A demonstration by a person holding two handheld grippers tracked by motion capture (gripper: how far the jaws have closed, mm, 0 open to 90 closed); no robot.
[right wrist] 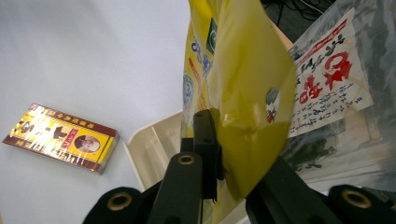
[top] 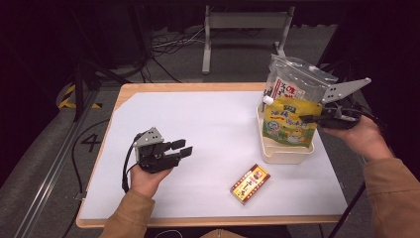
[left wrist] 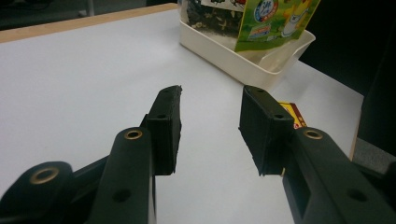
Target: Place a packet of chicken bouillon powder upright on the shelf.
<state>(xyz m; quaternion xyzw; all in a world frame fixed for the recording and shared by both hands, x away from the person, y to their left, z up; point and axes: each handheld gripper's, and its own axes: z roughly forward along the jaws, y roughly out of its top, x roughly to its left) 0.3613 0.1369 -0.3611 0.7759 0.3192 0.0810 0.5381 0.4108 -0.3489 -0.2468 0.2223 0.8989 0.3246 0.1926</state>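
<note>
A yellow spouted pouch (top: 289, 121) stands in a cream tray (top: 285, 153) at the table's right side. My right gripper (top: 309, 119) is shut on the pouch's right edge. In the right gripper view the pouch (right wrist: 243, 93) is pinched between the black jaws of the gripper (right wrist: 233, 140). A clear bag with red characters (top: 289, 82) stands behind it in the same tray. My left gripper (top: 181, 148) rests at the left of the white table top, open, with nothing between its jaws (left wrist: 212, 100).
A small red and yellow box (top: 250, 184) lies flat near the table's front edge, left of the tray. The left gripper view shows that box (left wrist: 292, 114) behind the right jaw and the tray (left wrist: 243, 65) beyond. The wooden table edge (top: 198, 87) borders the white mat.
</note>
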